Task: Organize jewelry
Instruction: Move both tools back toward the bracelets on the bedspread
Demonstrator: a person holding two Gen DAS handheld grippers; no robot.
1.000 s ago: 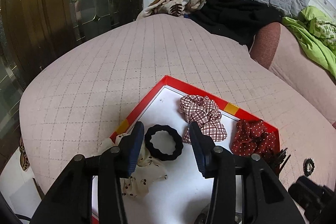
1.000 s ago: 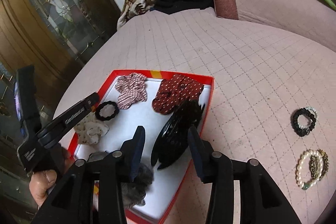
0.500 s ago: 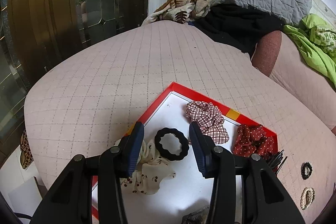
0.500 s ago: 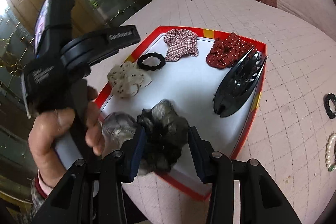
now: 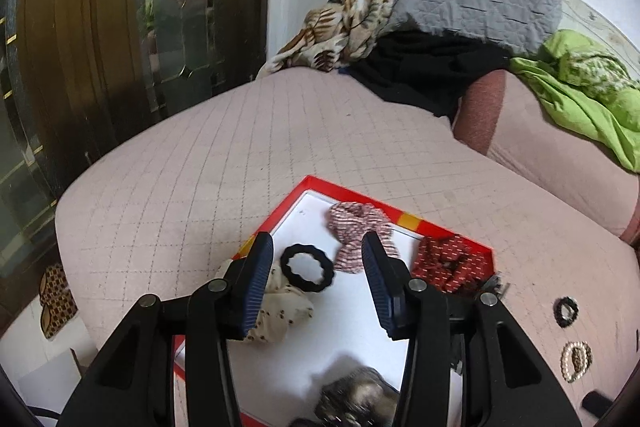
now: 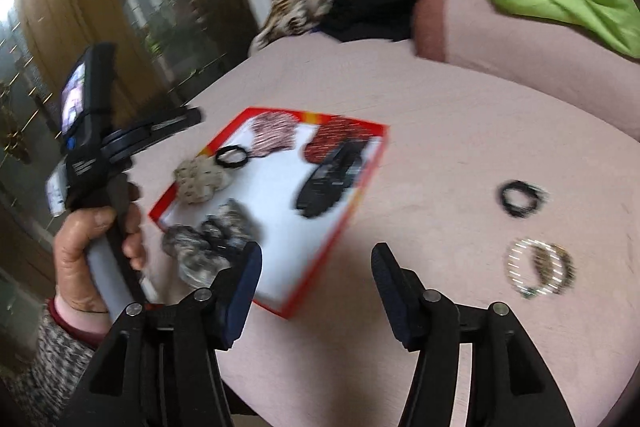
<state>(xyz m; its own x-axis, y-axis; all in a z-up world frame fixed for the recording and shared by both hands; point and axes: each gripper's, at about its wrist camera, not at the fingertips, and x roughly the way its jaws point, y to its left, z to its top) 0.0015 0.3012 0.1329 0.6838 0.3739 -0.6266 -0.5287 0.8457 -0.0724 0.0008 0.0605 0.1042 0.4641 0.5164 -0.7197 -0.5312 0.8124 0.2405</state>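
A: Bracelets (image 6: 540, 269), pearl and gold pair, flat on bed (image 6: 440, 147), right of and beyond right tongs (image 6: 316, 273); black bracelet (image 6: 520, 198) further out, apart from the pair.

B: Nearer hand?

A: Right, judged. Right tongs apart, just opened wider, nothing between. Left tongs (image 5: 316, 267) apart too, empty, raised over tray (image 5: 340, 327).

B: Long axis?

A: None; rings, so approach from above, one finger inside the loop, probably.

B: Tray contents?

A: Red-rimmed, white floor: black ring (image 5: 307, 268), plaid scrunchie (image 5: 356, 231), red scrunchie (image 5: 450, 263), cream scrunchie (image 5: 280, 311), grey scrunchies (image 6: 208, 247), black claw clip (image 6: 332, 177) along the right rim.

B: Remaining?

A: Bracelets still outside the tray.
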